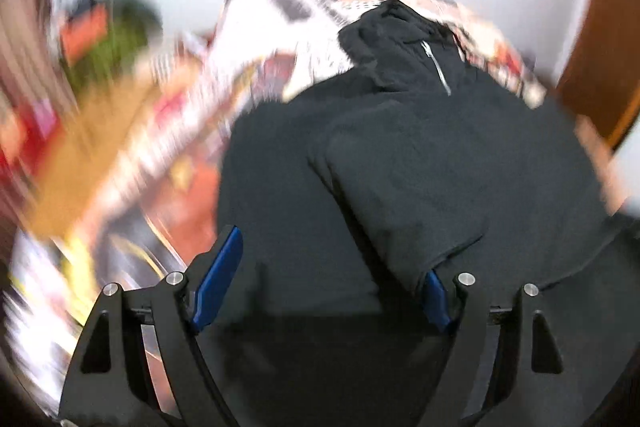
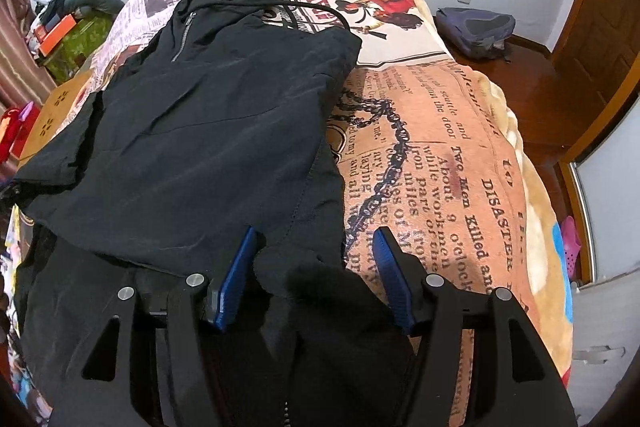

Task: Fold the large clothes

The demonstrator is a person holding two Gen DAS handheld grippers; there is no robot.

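Black cloth dominates both views: a hooded jacket [image 2: 208, 115] lies spread on a bed, its hood toward the far wall and its near hem bunched up under the cameras. A zip [image 2: 182, 39] runs down its chest, and a black cord [image 2: 316, 11] trails off the hood onto the blanket [image 2: 440, 131], which is printed like old newspaper with a chain and a red figure. In the right wrist view the right gripper [image 2: 314, 255] stands with its blue pads apart; a dark fold of the jacket sits between them, close against the left pad while the right pad is clear of it, so nothing is clamped. In the left wrist view, which is badly blurred at the left side, the left gripper [image 1: 328, 267] also has its pads spread wide over the jacket [image 1: 400, 155], with a folded sleeve or flap reaching down to the right pad; whether it touches I cannot tell. Beyond the bed, a grey-blue backpack [image 2: 476, 31] rests on the dark wooden floor [image 2: 536, 107] near a wooden door [image 2: 608, 39], and pink slippers [image 2: 570, 243] lie at the right edge.
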